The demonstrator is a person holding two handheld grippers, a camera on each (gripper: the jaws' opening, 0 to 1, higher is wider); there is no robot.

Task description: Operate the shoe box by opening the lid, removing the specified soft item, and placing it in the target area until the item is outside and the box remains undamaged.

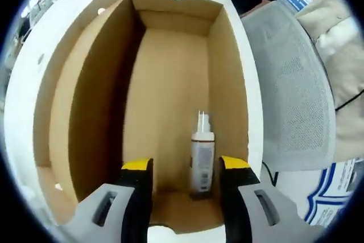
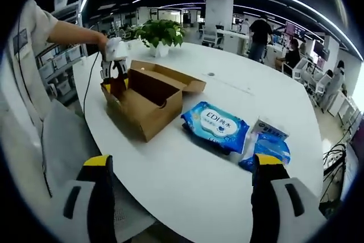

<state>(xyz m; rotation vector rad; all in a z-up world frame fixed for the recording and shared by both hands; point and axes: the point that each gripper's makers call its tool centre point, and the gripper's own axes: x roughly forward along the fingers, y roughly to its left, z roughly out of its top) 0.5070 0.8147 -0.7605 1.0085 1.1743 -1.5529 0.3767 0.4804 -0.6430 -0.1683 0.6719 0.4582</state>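
An open cardboard shoe box (image 1: 170,89) lies under my left gripper (image 1: 186,166), which is open and points down into it. A small white bottle (image 1: 202,155) rests on the box floor between the yellow-tipped fingers, nearer the right one, with a gap on each side. In the right gripper view the same box (image 2: 149,103) sits on the white table (image 2: 187,186), its lid (image 2: 170,77) folded back. A person's hand holds the left gripper (image 2: 114,68) over the box's far-left end. My right gripper (image 2: 185,166) hangs wide open above the table's near edge, holding nothing.
A large blue wet-wipe pack (image 2: 216,126) and a smaller blue pack (image 2: 267,147) lie right of the box. A potted plant (image 2: 159,33) stands behind it. A grey mesh chair (image 1: 290,83) is beside the table. Other people stand in the background.
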